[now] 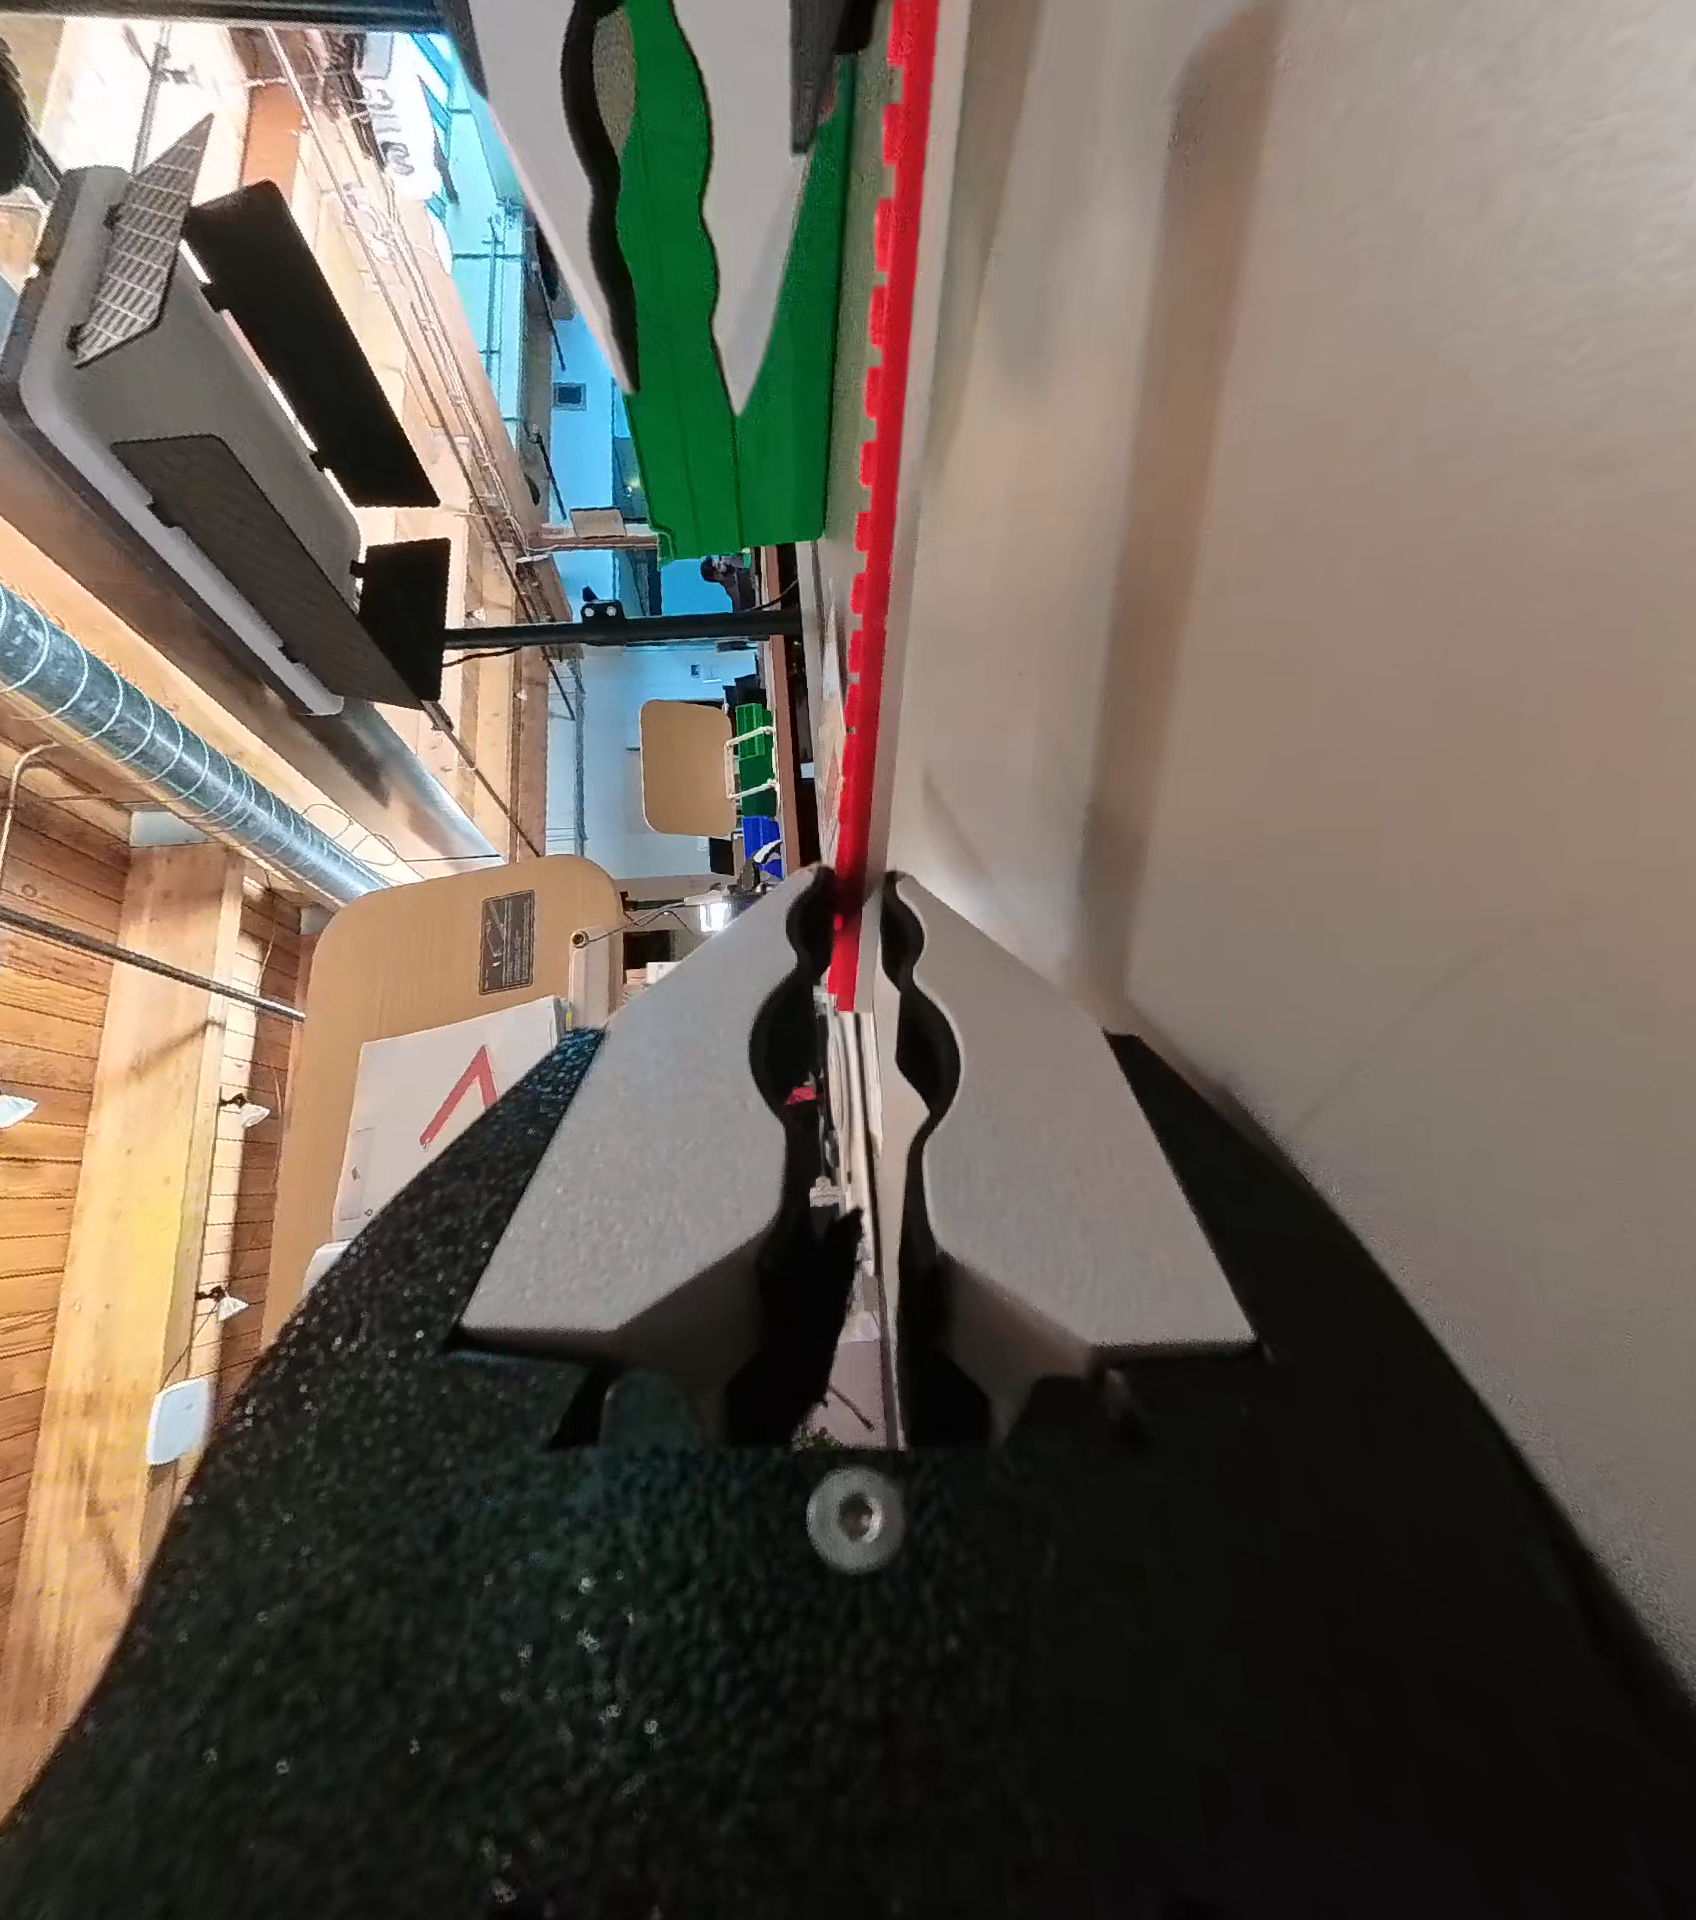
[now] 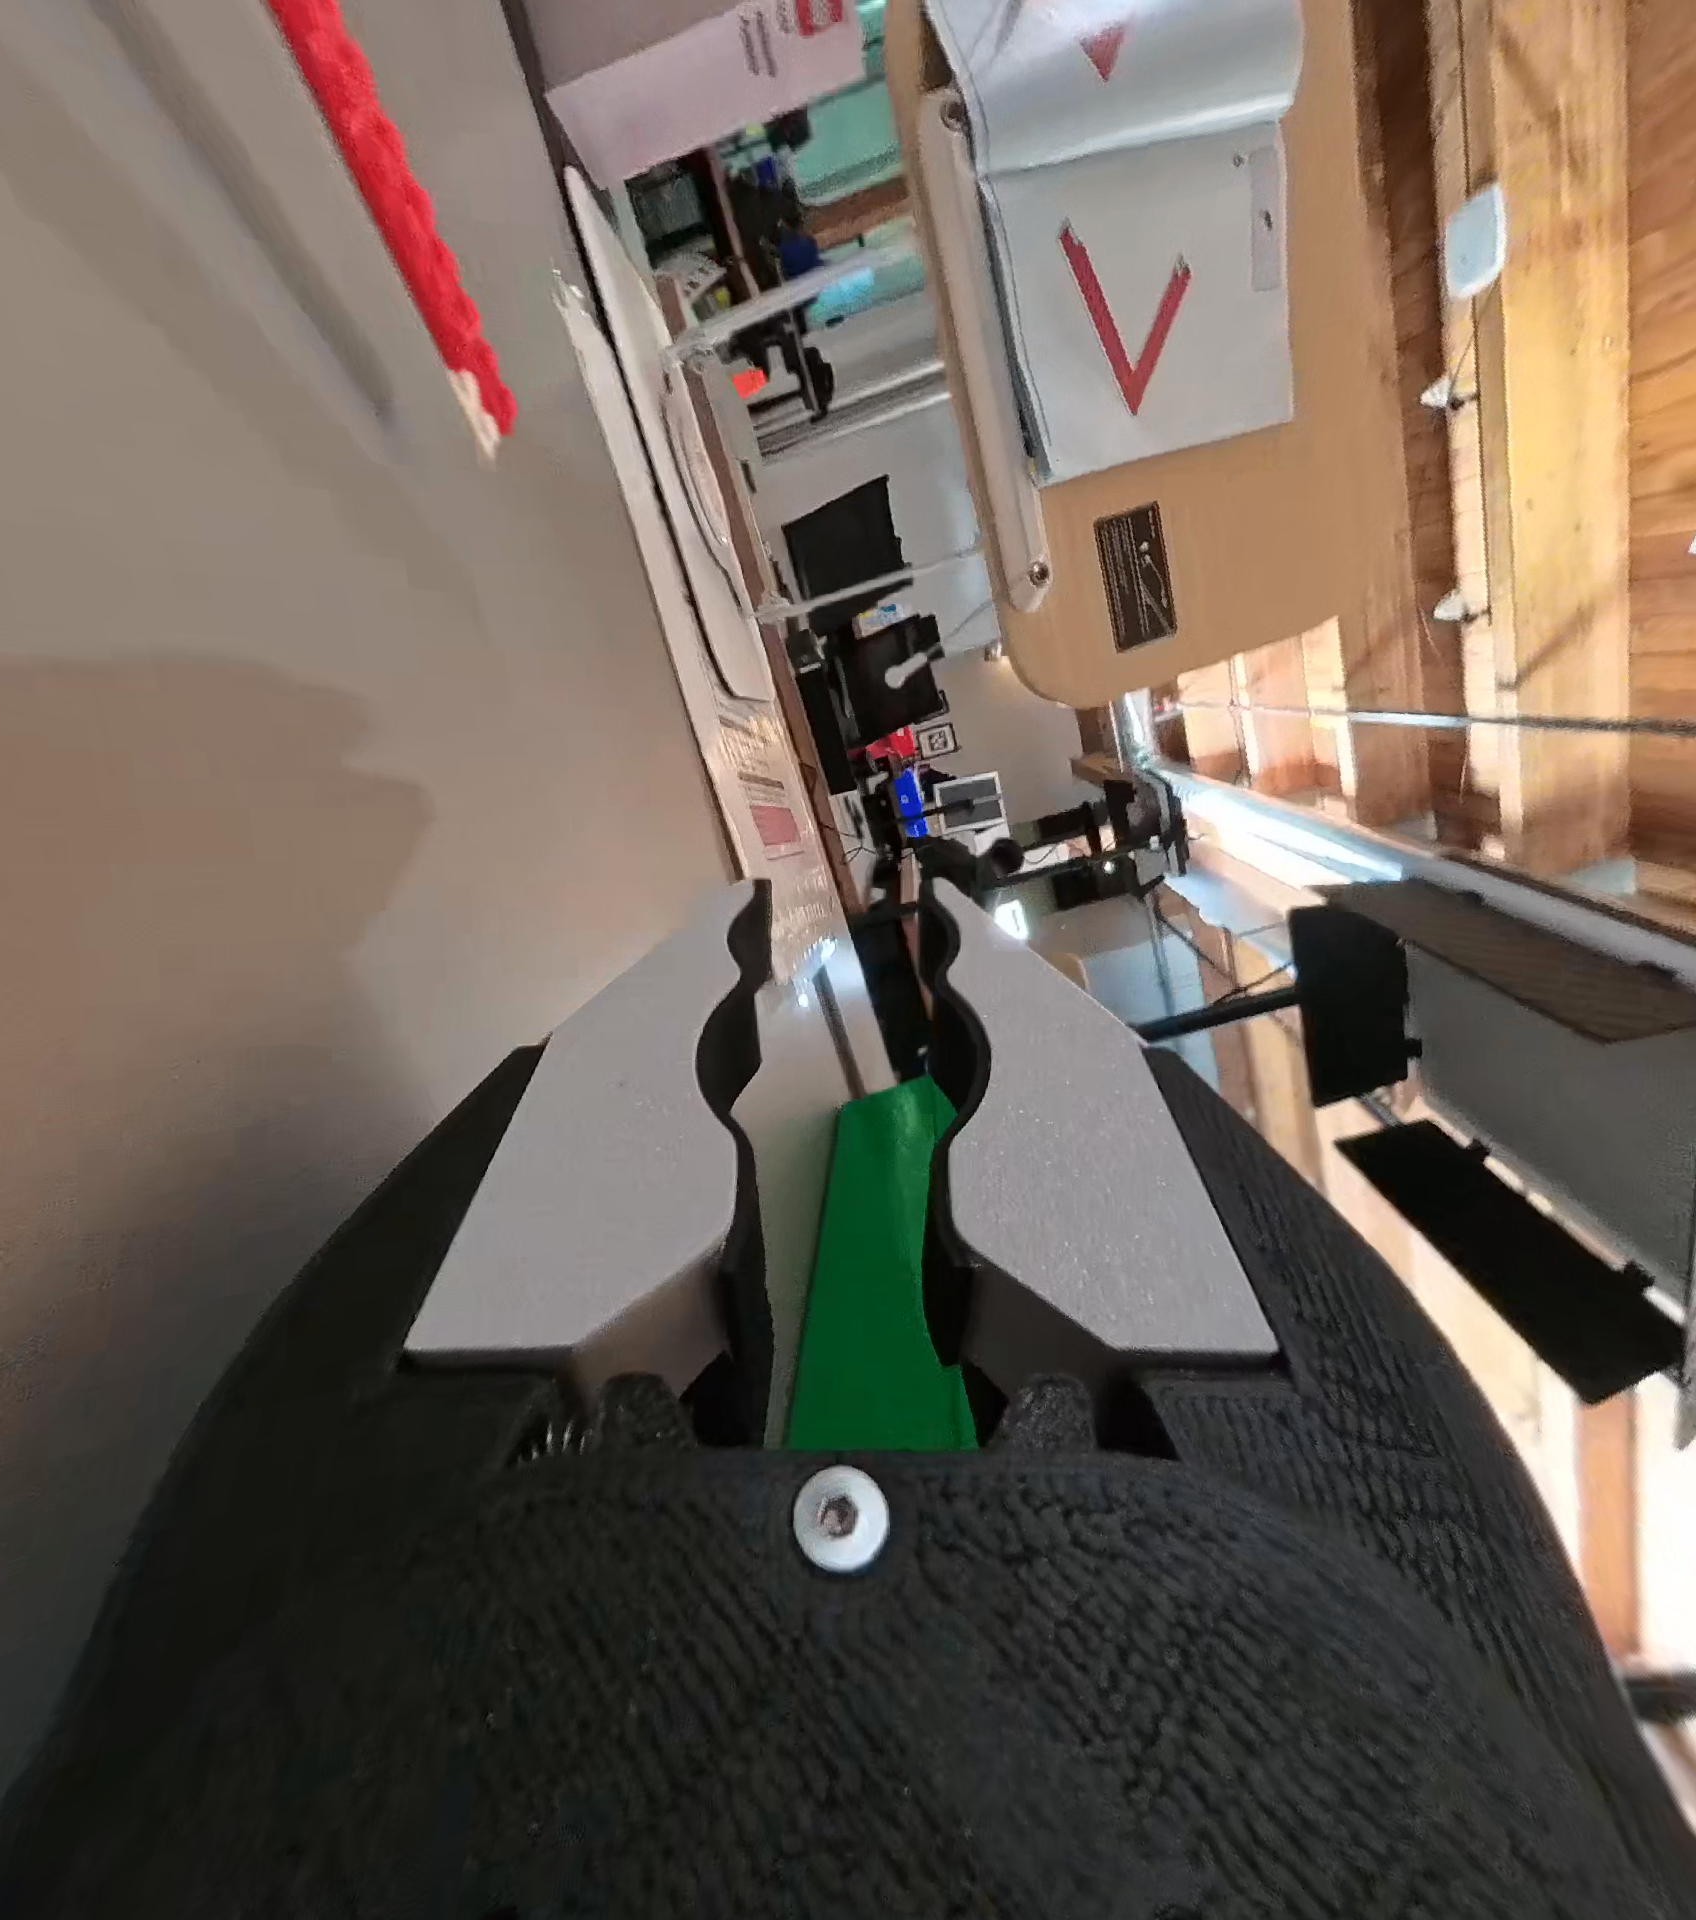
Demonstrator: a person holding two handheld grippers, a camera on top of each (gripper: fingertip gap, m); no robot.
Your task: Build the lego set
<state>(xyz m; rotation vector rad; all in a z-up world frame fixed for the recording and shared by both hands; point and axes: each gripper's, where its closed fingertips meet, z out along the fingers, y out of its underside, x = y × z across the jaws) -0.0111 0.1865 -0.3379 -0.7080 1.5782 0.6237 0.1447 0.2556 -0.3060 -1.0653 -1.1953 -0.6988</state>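
Lying flat on the pale surface (image 1: 1446, 623), a thin red studded plate (image 1: 875, 582) is pinched at its near edge by the left gripper (image 1: 857, 904). A smooth green piece (image 2: 875, 1278) is clamped in the right gripper (image 2: 849, 914). Both are judged light, rigid, slippery plastic, best held by edges.

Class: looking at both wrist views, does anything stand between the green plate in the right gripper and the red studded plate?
Nothing visible does. The green plate, gripped by the right gripper, hangs beside the red plate, whose end sits between the left gripper fingertips.
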